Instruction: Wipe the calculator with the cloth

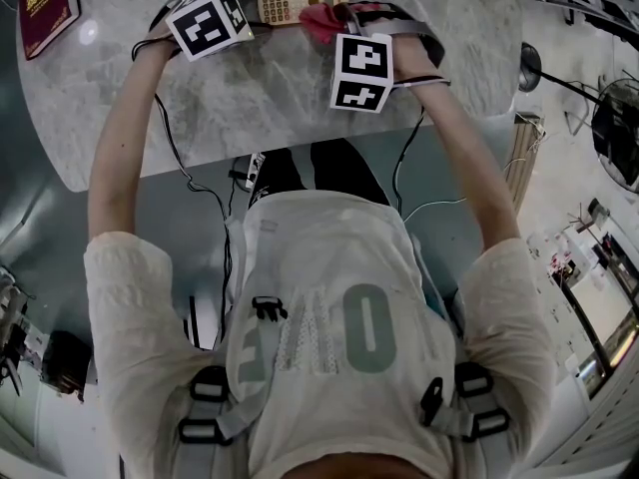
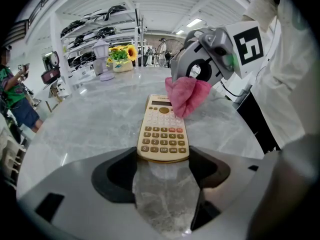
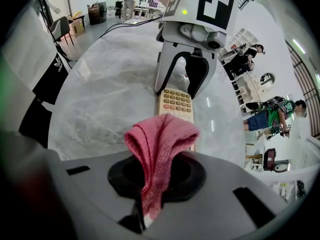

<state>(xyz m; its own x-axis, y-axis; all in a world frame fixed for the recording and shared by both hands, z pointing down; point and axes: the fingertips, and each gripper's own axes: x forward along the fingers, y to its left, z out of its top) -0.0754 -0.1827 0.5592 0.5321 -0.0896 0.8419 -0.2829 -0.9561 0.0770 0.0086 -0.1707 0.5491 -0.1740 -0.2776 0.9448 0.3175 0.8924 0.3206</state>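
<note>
Calculator (image 2: 163, 131) lies flat on marble table (image 1: 250, 98), well in from the near rim. Left gripper (image 3: 176, 91) clamps its keypad end by both long edges. Right gripper (image 2: 192, 76) pinches pink cloth (image 3: 160, 139), which rests on the display end. Bare marble both sides; maroon booklet (image 1: 45, 3) well apart by the left edge.

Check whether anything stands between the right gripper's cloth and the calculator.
Nothing visible does. The pink woven cloth, pinched in the right gripper, hangs over the beige plastic calculator's display end; the left gripper clamps the keypad end.
</note>
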